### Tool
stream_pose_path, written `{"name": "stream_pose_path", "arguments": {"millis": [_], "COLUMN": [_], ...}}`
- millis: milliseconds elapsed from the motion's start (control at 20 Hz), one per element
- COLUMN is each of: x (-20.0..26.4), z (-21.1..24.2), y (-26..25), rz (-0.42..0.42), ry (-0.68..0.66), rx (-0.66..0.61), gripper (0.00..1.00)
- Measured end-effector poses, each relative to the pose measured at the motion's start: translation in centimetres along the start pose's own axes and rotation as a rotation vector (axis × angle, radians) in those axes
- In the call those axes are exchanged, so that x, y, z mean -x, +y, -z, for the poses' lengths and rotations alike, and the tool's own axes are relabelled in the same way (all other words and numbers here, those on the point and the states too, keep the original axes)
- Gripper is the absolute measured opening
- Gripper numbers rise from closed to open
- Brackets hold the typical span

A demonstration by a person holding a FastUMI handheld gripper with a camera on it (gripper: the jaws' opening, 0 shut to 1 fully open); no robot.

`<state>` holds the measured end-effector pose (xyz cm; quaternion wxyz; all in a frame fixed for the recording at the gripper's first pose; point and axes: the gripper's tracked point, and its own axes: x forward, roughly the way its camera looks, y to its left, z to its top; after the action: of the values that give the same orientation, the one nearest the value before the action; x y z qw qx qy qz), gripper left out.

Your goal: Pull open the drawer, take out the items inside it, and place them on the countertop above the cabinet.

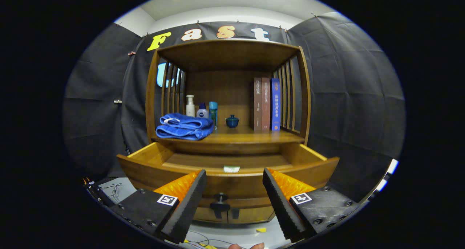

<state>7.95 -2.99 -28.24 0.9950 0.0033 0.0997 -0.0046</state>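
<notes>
Gripper view: the drawer point(232, 171) stands pulled open, gripper point(234, 183) spread and empty before its knob point(219, 201); next, likely reaching inside for the small item point(231, 168) at its front edge.

Readable text: little. Three books stand upright at the right of the countertop: two brown books point(261, 104) and a blue book point(275, 104). All three spines carry printed characters, too small to read. The small blue-capped bottle point(202, 111) behind the towel has a dark round logo, not legible. Each finger of the tongs point(234, 196) bears a square black-and-white marker tag point(167, 200), with no text.
</notes>
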Motion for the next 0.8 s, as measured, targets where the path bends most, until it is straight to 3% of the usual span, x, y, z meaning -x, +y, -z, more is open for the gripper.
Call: {"name": "stream_pose_path", "arguments": {"millis": [100,300,450,600,800], "x": [-0.5,-2.2,-4.5,-7.6,-10.8], "z": [-2.3,-6.5,-7.8,-7.7,-3.8], "y": [-0.1,1.4,1.5,2.3,4.0], "rz": [-0.008,-0.106,-0.130,-0.147,-0.207], "ry": [0.004,0.041,0.135,0.254,0.507], "rx": [0.001,-0.054,-0.040,-0.005,0.010], "gripper": [0.97,0.98,0.98,0.98,0.98]}}
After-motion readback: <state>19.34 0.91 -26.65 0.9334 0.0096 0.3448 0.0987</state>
